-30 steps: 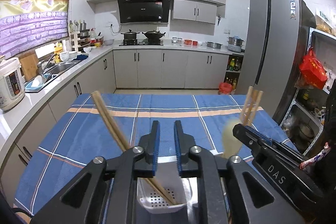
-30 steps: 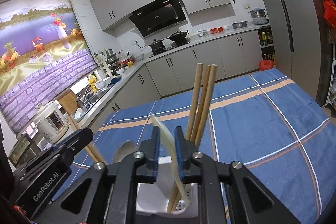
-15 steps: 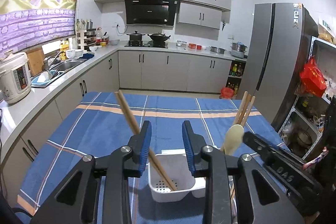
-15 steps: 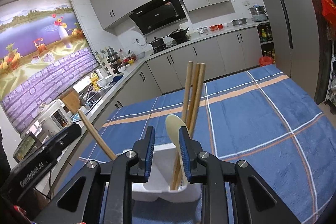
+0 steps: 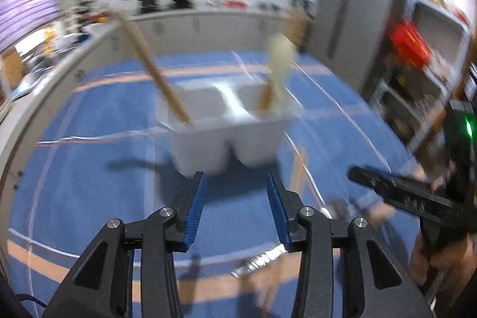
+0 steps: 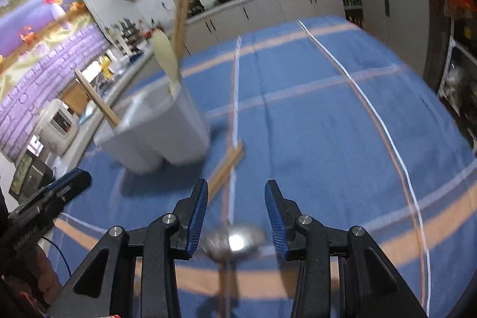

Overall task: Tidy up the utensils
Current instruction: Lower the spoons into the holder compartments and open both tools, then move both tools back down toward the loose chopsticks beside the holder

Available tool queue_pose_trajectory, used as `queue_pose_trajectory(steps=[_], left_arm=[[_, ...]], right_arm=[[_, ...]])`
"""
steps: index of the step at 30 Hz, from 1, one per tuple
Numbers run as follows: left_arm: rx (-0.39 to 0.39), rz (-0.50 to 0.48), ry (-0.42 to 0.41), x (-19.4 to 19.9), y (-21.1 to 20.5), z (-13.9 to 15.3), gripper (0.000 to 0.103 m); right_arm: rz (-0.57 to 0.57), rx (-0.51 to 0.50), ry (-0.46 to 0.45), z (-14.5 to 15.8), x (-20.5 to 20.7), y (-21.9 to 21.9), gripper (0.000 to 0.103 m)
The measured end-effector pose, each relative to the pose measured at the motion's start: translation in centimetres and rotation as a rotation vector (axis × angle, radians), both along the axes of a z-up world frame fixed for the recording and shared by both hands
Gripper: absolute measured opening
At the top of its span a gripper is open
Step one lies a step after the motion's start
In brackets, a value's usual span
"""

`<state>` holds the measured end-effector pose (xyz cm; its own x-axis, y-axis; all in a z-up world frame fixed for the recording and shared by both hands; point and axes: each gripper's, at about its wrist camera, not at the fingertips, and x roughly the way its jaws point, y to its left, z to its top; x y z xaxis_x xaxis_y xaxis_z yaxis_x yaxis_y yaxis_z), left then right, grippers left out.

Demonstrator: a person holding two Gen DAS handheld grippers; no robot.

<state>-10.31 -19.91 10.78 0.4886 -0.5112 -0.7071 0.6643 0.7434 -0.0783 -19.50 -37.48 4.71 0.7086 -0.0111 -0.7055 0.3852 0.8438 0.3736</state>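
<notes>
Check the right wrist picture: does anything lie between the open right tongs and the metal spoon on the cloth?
Nothing visible does. The metal spoon lies on the blue cloth right between the open right tongs; the loose chopsticks lie farther off, toward the white holder.

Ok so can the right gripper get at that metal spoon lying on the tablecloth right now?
Probably yes. The right gripper is open and empty, and the metal spoon lies just below its fingertips on the blue tablecloth with nothing over it. The loose chopsticks lie farther ahead, out of the way.
</notes>
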Motion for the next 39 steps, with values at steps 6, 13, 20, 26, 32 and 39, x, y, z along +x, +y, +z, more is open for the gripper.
queue_pose_trajectory(steps=[6, 13, 20, 26, 32, 39], left_arm=[[0.169, -0.312, -0.037, -3.8, -6.3, -3.1, 0.04], [0.37, -0.493, -0.083, -4.9, -11.5, -6.3, 0.04], [0.462, -0.483, -0.124, -4.9, -14.5, -6.0, 0.013], [0.295, -0.393, 0.056, -2.7, -13.1, -3.8, 0.003], [0.134, -0.296, 0.185, -0.6, -9.8, -2.0, 0.003], [0.033, -0.164, 0.173, 1.2, -7.0, 0.7, 0.003]], right_arm=[[-0.059, 0.022, 0.032, -0.7, -3.2, -0.9, 0.043], [-0.11, -0.004, 0.014, 0.9, -6.6, -1.3, 0.043], [-0.177, 0.022, 0.024, 0.6, -9.2, -2.3, 0.043], [-0.206, 0.032, 0.009, 0.6, -10.6, -2.7, 0.043], [-0.208, 0.039, 0.004, 0.4, -10.8, -2.6, 0.043], [-0.169, 0.045, 0.001, 0.3, -9.7, -1.9, 0.043]])
